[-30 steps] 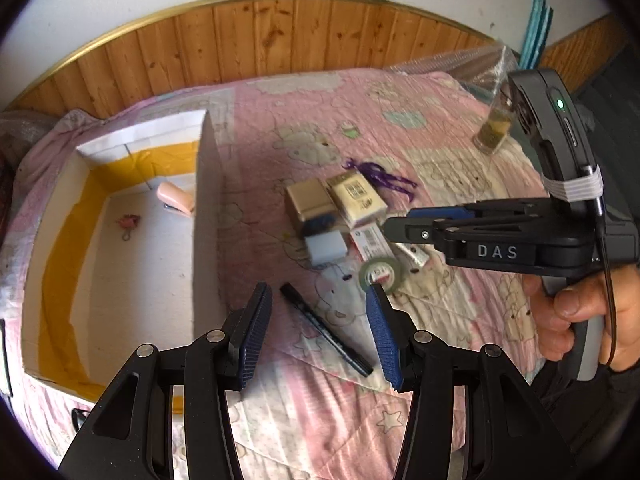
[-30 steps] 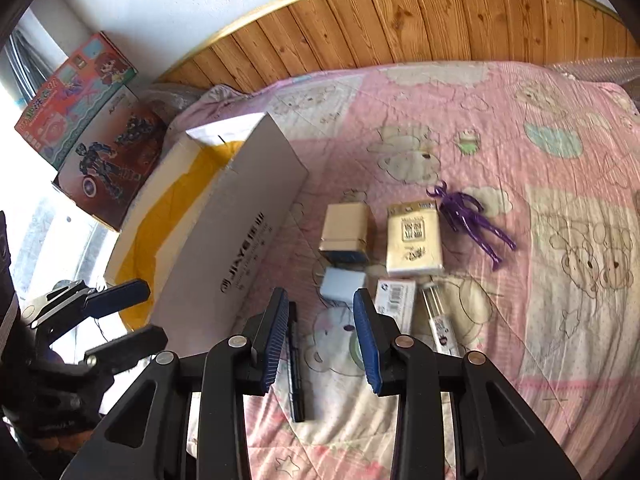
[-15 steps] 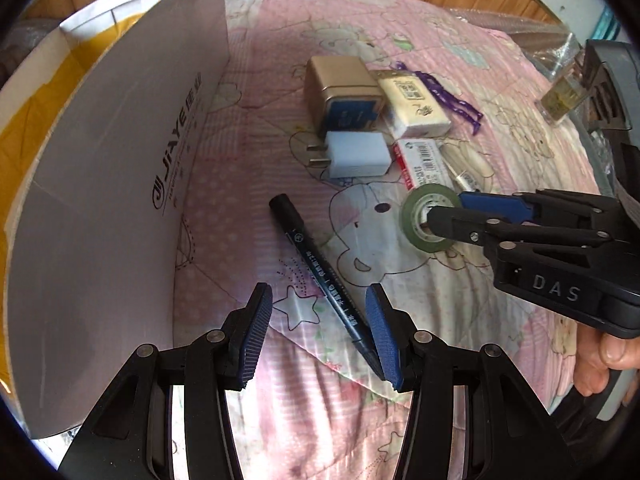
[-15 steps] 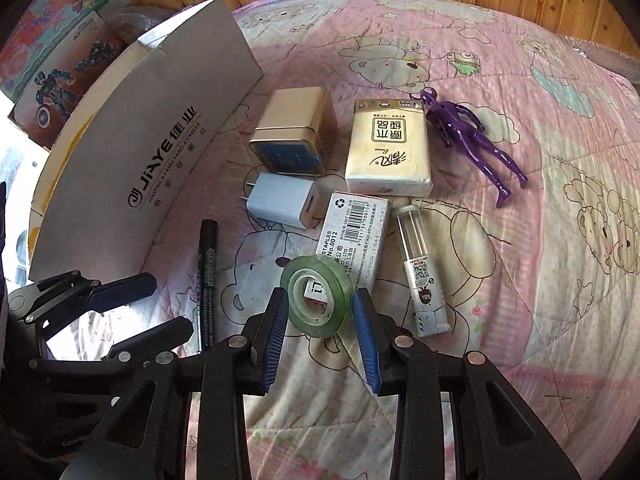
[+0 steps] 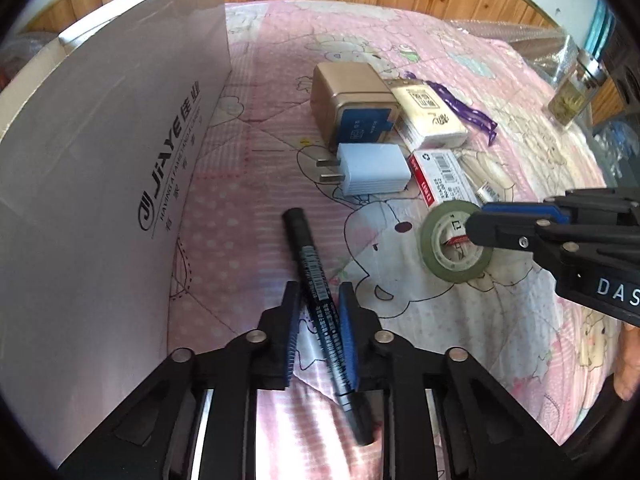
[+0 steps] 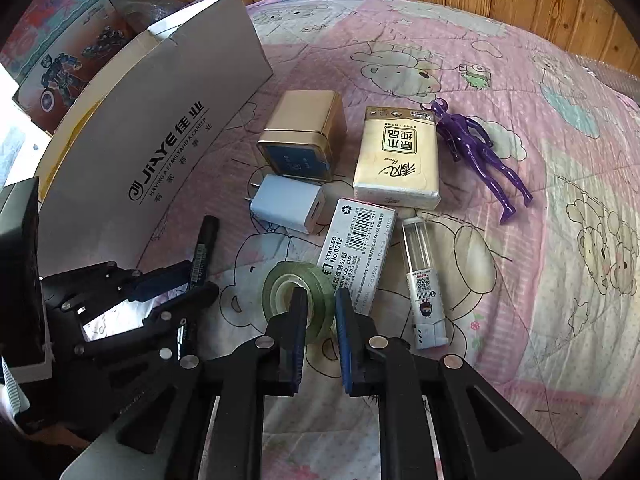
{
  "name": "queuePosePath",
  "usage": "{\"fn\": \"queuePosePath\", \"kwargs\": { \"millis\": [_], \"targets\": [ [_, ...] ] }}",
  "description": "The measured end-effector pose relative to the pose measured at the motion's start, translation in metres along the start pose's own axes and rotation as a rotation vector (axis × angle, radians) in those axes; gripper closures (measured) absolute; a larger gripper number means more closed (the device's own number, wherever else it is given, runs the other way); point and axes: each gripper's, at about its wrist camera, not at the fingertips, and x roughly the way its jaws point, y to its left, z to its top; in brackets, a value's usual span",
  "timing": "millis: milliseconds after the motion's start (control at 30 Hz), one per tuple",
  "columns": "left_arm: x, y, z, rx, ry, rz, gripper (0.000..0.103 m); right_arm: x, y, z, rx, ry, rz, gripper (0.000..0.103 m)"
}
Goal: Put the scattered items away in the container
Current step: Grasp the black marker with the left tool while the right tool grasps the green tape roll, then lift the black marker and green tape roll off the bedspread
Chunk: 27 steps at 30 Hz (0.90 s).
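My left gripper (image 5: 320, 308) is shut on a black marker pen (image 5: 308, 256) lying on the pink quilt; it also shows in the right wrist view (image 6: 202, 246). My right gripper (image 6: 320, 312) is shut on the near wall of a green tape roll (image 6: 298, 292), one finger inside its hole; the roll also shows in the left wrist view (image 5: 456, 246). The white cardboard box (image 5: 100, 168) stands to the left; its wall also shows in the right wrist view (image 6: 152, 152).
On the quilt lie a gold tin (image 6: 304, 136), a white charger (image 6: 288, 202), a tissue pack (image 6: 400, 156), a staples box (image 6: 356, 248), a clear tube (image 6: 422, 276) and a purple figure (image 6: 476, 152). A glass jar (image 5: 576, 92) stands far right.
Both grippers have dropped lower and closed. The left one now pinches the marker, the right one pinches the tape roll's wall.
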Motion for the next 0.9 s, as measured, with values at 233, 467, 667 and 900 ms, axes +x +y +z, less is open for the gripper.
{"fn": "queuePosePath", "kwargs": {
  "millis": [233,467,667,900],
  "targets": [
    [-0.008,0.004,0.000,0.008,-0.010,-0.036,0.089,-0.003,-0.004,-0.013,0.002,0.038,0.012,0.088],
    [-0.004,0.001,0.001,0.013,-0.011,-0.045,0.089,0.008,-0.010,-0.020,0.003,0.068,-0.014,0.087],
    [0.002,0.006,-0.004,0.004,-0.004,-0.054,0.089,0.025,0.000,-0.021,-0.053,0.077,-0.068,0.082],
    [-0.010,-0.002,0.000,0.014,-0.031,-0.066,0.089,0.017,0.003,-0.020,-0.042,0.052,-0.026,0.086]
  ]
}}
